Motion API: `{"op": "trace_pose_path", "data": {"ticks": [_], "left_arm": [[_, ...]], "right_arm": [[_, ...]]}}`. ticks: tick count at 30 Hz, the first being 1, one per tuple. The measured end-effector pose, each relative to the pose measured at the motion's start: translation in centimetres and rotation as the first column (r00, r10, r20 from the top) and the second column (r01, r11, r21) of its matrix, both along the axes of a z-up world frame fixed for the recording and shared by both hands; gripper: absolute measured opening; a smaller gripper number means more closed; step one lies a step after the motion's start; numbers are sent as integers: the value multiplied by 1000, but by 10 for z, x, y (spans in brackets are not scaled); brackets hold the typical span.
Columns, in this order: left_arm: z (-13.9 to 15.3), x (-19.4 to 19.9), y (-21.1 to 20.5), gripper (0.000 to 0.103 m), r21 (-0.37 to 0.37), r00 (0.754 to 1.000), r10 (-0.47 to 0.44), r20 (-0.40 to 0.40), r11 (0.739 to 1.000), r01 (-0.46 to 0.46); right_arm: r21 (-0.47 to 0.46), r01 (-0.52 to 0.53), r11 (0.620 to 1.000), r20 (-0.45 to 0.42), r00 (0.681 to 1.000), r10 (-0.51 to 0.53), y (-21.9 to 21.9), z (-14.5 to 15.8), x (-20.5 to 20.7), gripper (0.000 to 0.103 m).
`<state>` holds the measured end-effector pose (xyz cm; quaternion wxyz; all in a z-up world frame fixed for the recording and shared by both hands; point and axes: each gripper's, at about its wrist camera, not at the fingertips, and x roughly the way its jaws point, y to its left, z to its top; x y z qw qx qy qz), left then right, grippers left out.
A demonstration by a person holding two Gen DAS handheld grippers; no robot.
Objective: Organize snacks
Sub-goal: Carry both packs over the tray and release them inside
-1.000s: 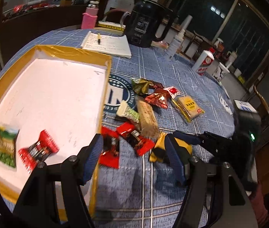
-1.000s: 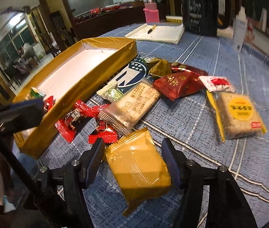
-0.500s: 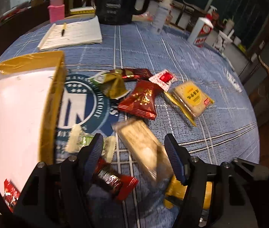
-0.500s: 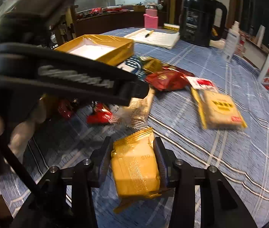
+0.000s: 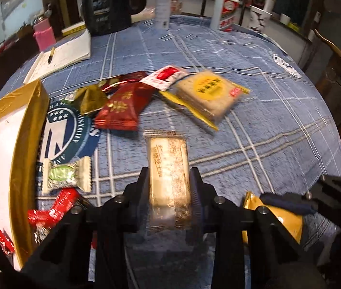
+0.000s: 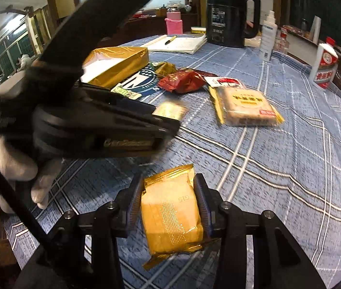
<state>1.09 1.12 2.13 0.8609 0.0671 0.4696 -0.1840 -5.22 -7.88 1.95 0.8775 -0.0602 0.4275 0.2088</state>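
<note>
The left gripper [image 5: 169, 183] is closing, its pads against the sides of a long clear-wrapped biscuit bar [image 5: 169, 168], pale and blurred, lying on the blue checked cloth [image 5: 254, 125]. The right gripper [image 6: 170, 202] clamps a crinkly gold foil pack [image 6: 171, 213]. Glossy red, olive and yellow packets [image 5: 122, 108] lie beyond, near the gold-edged tray [image 5: 26, 130]. Print on the wrappers is unreadable; the tray is cut off at the left.

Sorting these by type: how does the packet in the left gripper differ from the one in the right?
The clear biscuit packet is long, narrow and see-through; the gold packet is shorter, squarer and opaque foil. The left gripper is closing on its packet; the right gripper already clamps its own. Both are sealed.
</note>
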Motion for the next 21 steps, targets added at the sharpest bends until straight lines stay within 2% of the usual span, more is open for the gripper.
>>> {"op": "trace_pose_path", "data": {"ticks": [8, 13, 16, 19, 21], "left_arm": [[23, -24, 13, 35, -104, 998, 29, 52, 994, -24], [37, -41, 41, 34, -186, 994, 84, 68, 980, -70], [45, -52, 70, 34, -264, 984, 159, 76, 955, -134], [51, -69, 105, 34, -357, 964, 251, 89, 912, -205], [55, -77, 126, 34, -387, 947, 305, 102, 889, -245]], "right_arm": [[22, 56, 998, -2, 998, -56, -17, 1, -15, 42], [34, 65, 997, 14, 998, -66, -20, 6, -28, 41], [48, 68, 997, 28, 997, -69, -18, 14, -33, 41], [66, 63, 996, 29, 997, -65, -12, 18, -35, 41], [74, 52, 996, 33, 998, -54, -3, 21, -36, 41]]}}
